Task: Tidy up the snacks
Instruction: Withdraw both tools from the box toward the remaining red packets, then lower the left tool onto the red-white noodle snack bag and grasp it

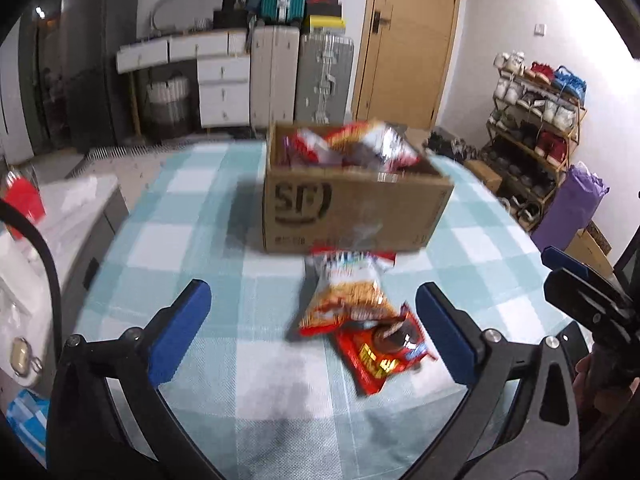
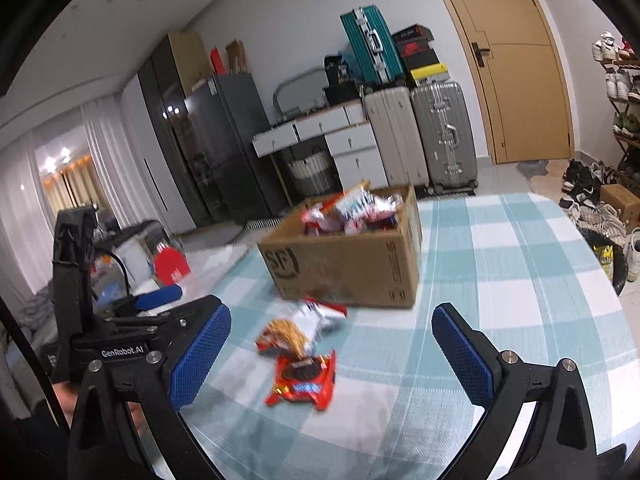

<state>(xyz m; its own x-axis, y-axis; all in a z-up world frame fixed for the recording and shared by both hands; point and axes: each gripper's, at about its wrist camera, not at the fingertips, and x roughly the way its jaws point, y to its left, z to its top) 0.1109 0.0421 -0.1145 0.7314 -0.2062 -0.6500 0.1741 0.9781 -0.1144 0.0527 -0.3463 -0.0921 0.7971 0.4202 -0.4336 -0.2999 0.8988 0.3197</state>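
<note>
A brown cardboard box printed SF stands on the checked tablecloth and holds several snack packets. In front of it lie an orange and white snack bag and a red cookie packet that partly overlap. My left gripper hovers over them, open, its blue pads wide on either side of the bags and touching nothing. My right gripper is open too, with both packets lying below between its pads. Each gripper shows at the edge of the other's view.
The table has a light blue and white checked cloth. A red bag sits beyond its left edge. Behind are white drawers, suitcases, a wooden door and a shoe rack at right.
</note>
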